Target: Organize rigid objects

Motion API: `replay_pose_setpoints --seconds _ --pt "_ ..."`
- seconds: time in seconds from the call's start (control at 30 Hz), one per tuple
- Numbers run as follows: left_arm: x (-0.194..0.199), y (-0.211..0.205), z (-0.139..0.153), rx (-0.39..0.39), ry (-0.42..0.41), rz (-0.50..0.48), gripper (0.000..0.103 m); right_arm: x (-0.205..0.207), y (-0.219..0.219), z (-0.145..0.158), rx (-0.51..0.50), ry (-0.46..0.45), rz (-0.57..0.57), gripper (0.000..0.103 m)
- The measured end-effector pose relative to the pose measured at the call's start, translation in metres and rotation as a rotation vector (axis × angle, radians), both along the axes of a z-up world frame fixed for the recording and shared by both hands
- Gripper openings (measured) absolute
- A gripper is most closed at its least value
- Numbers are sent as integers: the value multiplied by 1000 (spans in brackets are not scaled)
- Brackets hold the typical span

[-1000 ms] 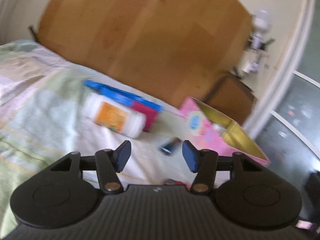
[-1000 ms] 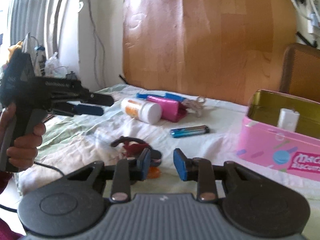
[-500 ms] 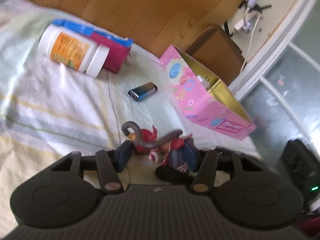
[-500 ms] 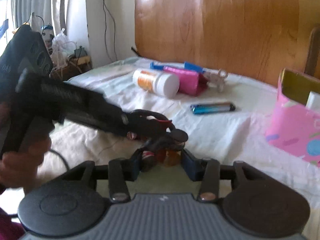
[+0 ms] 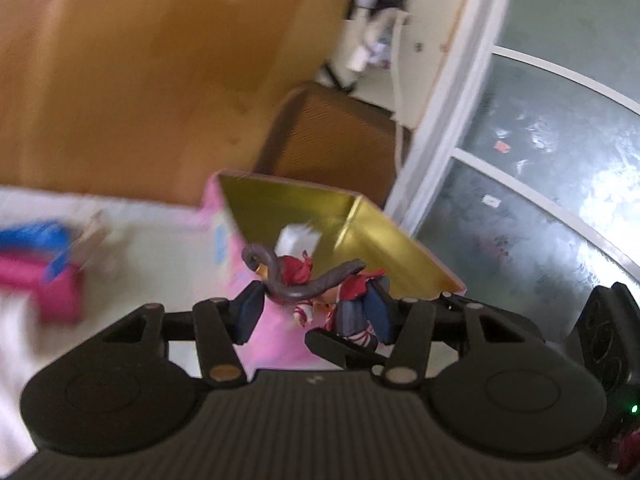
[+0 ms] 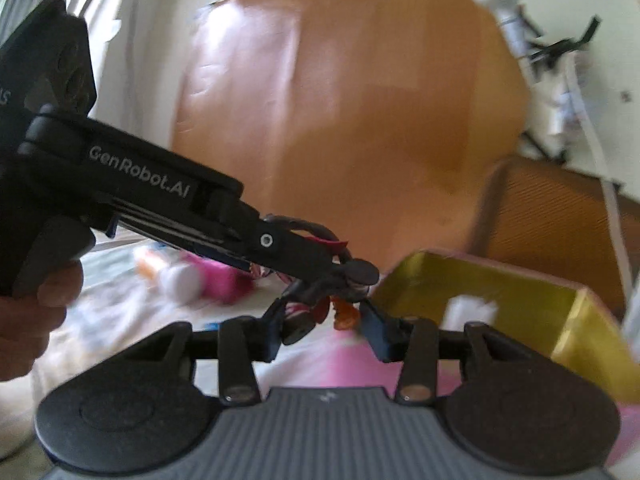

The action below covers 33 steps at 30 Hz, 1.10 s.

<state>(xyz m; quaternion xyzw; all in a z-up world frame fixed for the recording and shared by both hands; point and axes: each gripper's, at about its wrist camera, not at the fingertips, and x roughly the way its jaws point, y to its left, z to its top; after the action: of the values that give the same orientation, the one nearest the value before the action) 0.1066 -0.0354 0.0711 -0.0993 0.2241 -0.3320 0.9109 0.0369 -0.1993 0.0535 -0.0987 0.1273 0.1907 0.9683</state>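
L gripper clenched on 1 figurine, held up in air near the pink tin. R gripper just below it, fingers apart, not pressing. 1 tin, open, 1 white item inside. Far left: 1 bottle, 1 pink pouch, blurred.

Figurine now off the bedsheet, clamped in the left gripper, up beside the pink tin.
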Motion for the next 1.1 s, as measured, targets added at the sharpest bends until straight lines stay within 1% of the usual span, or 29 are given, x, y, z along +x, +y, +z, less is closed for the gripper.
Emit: replay_pose_setpoints --seconds 0.07,0.13,0.3,0.37,0.4,0.43,0.5,0.6,0.67,0.73,0.9,1.1 --pt "14 -19 2 9 -17 -30 57 14 -18 3 -6 -6 -39 40" --pt "28 -35 1 14 -14 -52 57 30 -33 4 -2 11 -66 40" --pt "58 -73 -14 43 42 -100 57 62 -64 -3 3 81 -138 40" --pt "65 -84 -18 61 57 -95 58 70 -73 -9 16 106 -161 40" --pt "68 -88 -20 75 59 -82 58 74 -78 -13 16 112 -182 42" --pt "68 -91 -21 96 50 -60 58 78 -81 -17 11 109 -214 45" --pt "68 -89 -22 118 42 -34 58 83 -89 -21 9 86 -288 47" --pt "65 -78 -19 115 43 -15 59 82 -108 -22 92 90 -359 47" --pt "57 -65 -16 111 22 10 59 75 -117 -22 137 84 -398 47" --pt "49 -52 -14 108 4 31 59 62 -121 -19 170 72 -400 47" --pt "24 -6 -15 112 -24 107 59 44 -105 -10 199 39 -350 47" --pt "-2 64 -34 143 -9 234 59 34 -62 1 219 38 -214 47"
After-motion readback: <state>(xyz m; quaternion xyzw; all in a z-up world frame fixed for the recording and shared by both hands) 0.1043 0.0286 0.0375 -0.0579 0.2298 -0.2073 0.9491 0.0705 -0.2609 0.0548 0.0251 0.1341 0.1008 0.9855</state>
